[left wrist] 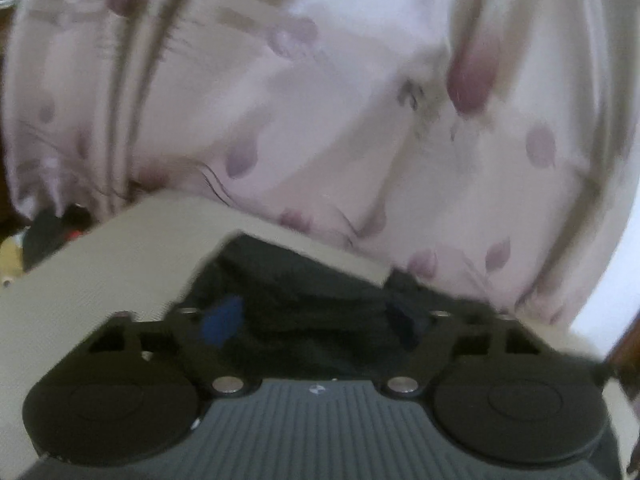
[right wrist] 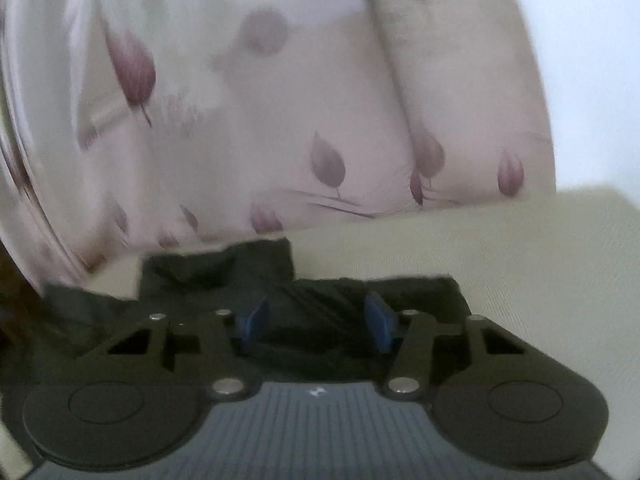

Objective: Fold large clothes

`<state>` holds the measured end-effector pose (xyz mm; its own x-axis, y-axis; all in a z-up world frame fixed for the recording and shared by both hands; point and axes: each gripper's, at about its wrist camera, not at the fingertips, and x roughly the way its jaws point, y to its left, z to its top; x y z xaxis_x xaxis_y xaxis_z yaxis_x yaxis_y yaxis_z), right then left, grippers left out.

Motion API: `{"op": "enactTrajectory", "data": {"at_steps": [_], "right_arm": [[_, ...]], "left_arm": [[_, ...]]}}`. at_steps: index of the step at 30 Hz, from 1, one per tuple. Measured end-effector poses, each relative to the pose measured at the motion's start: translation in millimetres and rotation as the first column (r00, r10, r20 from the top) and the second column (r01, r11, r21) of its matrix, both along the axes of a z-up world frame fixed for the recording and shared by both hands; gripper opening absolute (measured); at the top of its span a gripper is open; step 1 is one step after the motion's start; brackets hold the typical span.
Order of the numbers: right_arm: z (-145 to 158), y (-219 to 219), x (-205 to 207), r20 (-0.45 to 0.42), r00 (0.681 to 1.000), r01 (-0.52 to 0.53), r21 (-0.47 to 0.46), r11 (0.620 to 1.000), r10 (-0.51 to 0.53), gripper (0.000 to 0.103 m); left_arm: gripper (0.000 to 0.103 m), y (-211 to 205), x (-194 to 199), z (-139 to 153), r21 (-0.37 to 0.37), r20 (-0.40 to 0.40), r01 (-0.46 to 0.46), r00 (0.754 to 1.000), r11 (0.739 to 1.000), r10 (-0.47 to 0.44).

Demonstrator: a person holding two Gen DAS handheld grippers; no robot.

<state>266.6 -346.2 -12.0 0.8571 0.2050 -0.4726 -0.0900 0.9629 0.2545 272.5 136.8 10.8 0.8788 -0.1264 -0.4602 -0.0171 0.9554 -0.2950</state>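
A dark grey-black garment (left wrist: pixel 296 292) lies on a cream surface (left wrist: pixel 120 256). It also shows in the right wrist view (right wrist: pixel 224 268), crumpled, with a raised fold at its far edge. My left gripper (left wrist: pixel 316 320) is open, its blue pads (left wrist: pixel 222 320) wide apart just above the dark cloth. My right gripper (right wrist: pixel 316 322) is open too, its blue pads (right wrist: pixel 380 320) spread over the garment's edge. Neither holds anything. Both views are blurred.
A pale pink curtain or sheet with purple tulip print (left wrist: pixel 320 100) hangs close behind the surface and fills the upper half of both views (right wrist: pixel 280 100). Dark clutter (left wrist: pixel 48 232) sits at far left. A bright white wall (right wrist: pixel 592 60) is at right.
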Motion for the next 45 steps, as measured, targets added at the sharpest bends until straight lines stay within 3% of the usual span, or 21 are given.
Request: {"op": "enactTrajectory", "data": {"at_steps": [4, 6, 8, 13, 20, 45], "right_arm": [[-27.4, 14.4, 37.0, -0.084, 0.995, 0.040, -0.141, 0.989, -0.052, 0.052], [-46.3, 12.5, 44.4, -0.140, 0.988, 0.046, -0.142, 0.989, -0.066, 0.050], [-59.6, 10.0, 44.5, -0.155, 0.985, 0.056, -0.116, 0.992, -0.073, 0.050], [-79.1, 17.6, 43.0, -0.113, 0.991, 0.060, -0.140, 0.988, -0.076, 0.050], [-81.6, 17.5, 52.6, -0.157, 0.984, 0.057, -0.156, 0.986, -0.082, 0.050], [-82.0, 34.1, 59.2, -0.165, 0.980, 0.056, -0.290, 0.956, -0.108, 0.051]], "left_arm": [[0.066, 0.3, 28.8, -36.9, 0.038, -0.089, -0.036, 0.995, 0.999, 0.039], [0.068, 7.9, 36.2, -58.6, 0.051, -0.131, -0.083, 0.987, 0.995, 0.089], [0.069, 18.5, 39.6, -77.0, 0.006, -0.153, -0.102, 0.983, 0.995, 0.102], [0.069, 20.9, 39.7, -92.4, 0.021, -0.146, -0.115, 0.982, 0.993, 0.117], [0.069, 23.0, 43.4, -95.9, 0.014, -0.160, -0.123, 0.979, 0.992, 0.124], [0.069, 10.3, 46.5, -93.7, 0.103, -0.174, -0.124, 0.975, 0.987, 0.140]]}}
